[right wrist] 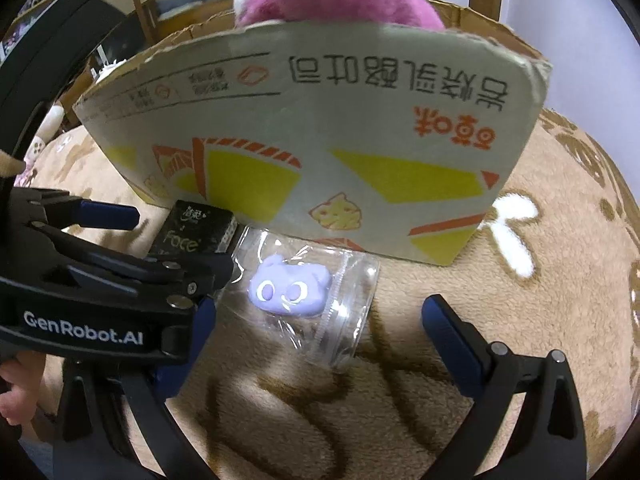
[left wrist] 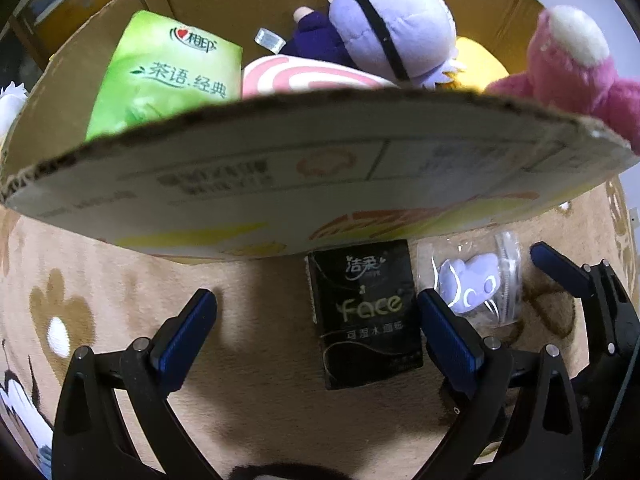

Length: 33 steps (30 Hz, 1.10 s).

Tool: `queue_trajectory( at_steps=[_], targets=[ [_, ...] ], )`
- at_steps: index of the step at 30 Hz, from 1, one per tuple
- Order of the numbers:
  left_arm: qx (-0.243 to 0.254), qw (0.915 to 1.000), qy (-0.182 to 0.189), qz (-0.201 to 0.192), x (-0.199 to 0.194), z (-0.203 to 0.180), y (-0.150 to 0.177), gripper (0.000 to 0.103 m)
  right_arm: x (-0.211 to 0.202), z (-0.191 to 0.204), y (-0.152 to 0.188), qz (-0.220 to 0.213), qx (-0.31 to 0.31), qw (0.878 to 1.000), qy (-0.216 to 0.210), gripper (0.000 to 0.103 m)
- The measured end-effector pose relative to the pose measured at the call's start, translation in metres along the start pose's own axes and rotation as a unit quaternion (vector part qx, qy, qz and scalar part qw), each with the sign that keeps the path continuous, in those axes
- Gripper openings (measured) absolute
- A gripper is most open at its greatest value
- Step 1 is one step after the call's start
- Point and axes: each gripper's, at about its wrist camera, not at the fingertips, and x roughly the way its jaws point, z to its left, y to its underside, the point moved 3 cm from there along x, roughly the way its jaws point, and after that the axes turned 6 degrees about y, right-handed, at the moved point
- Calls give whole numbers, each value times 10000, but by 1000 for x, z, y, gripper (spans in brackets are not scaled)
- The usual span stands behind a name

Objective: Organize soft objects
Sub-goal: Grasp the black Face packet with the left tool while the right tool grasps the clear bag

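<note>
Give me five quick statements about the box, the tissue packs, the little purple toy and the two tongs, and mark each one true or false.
1. The black tissue pack lies inside the box. False: it lies on the blanket, outside the box.
2. The green tissue pack is in the box. True.
3. The left tongs are shut on the black pack. False: they are open around it.
4. The purple toy sits in clear packaging. True.
5. The right tongs are open. True.
</note>
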Motion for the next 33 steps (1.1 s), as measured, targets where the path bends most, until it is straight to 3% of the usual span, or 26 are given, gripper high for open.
queue_trajectory(
  at_steps=[10,12,22,27,33],
  targets=[
    [164,9997,35,165,5,-5,6,61,4,18,7,-59,-51,9999,106,103],
    [182,9997,40,181,5,-5,3,50,3,24,7,-91,-65,9999,113,103],
    [249,9995,57,159,2,0,8,49,8,55,6,-218,-296,9992,180,103],
    [212,9996,77,149,-4,10,14,49,10,65,4,-250,-386,9986,259,89],
    [112,9998,87,101,-7,19,12,49,10,68,0,-223,-372,9989,178,88]
  ],
)
